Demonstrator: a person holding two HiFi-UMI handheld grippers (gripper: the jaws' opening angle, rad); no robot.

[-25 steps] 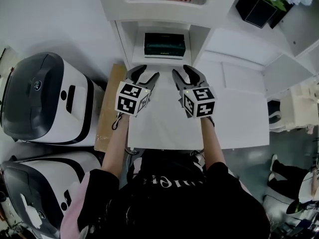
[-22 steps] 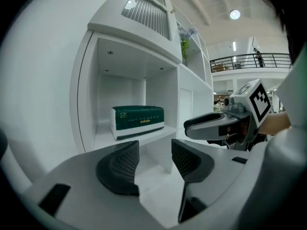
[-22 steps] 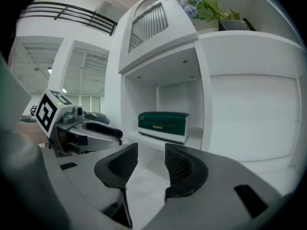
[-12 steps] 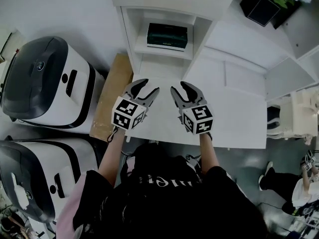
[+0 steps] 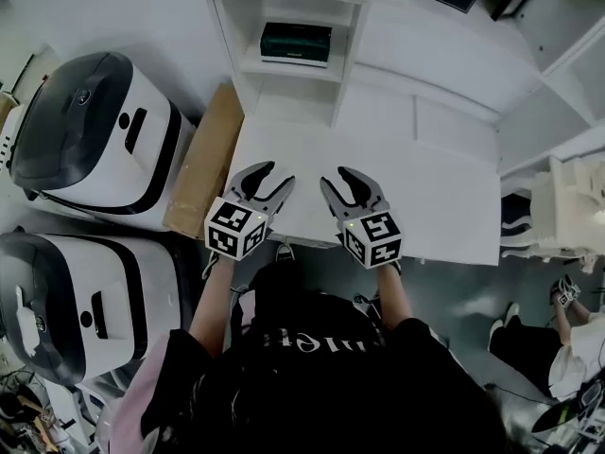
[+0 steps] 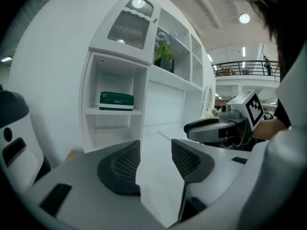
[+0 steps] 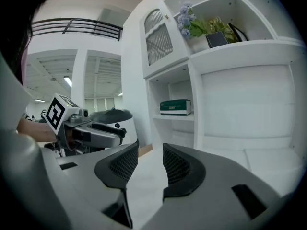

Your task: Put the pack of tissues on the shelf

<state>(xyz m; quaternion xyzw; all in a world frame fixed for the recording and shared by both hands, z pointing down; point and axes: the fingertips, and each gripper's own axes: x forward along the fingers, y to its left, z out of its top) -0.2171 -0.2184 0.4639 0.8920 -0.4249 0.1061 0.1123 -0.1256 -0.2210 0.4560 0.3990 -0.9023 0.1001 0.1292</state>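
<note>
Both grippers have drawn back from the shelf (image 5: 288, 72) toward the near edge of the white surface (image 5: 425, 197) since the earlier frame; the left gripper (image 5: 272, 176) and right gripper (image 5: 338, 180) now hang side by side over that edge, the jaws of each apart with nothing between them. The pack of tissues (image 5: 296, 43) lies flat on the shelf at 12 o'clock from the grippers, well apart from them; its long axis runs from 9 to 3 o'clock, one long side facing the person. Only the head view shows the two grey-topped machines (image 5: 90, 135) at 9 o'clock and the cardboard (image 5: 203, 164) beside the surface; only the gripper views show the flowers (image 7: 189, 25) on a higher shelf and a balcony railing (image 7: 72, 27).
</note>
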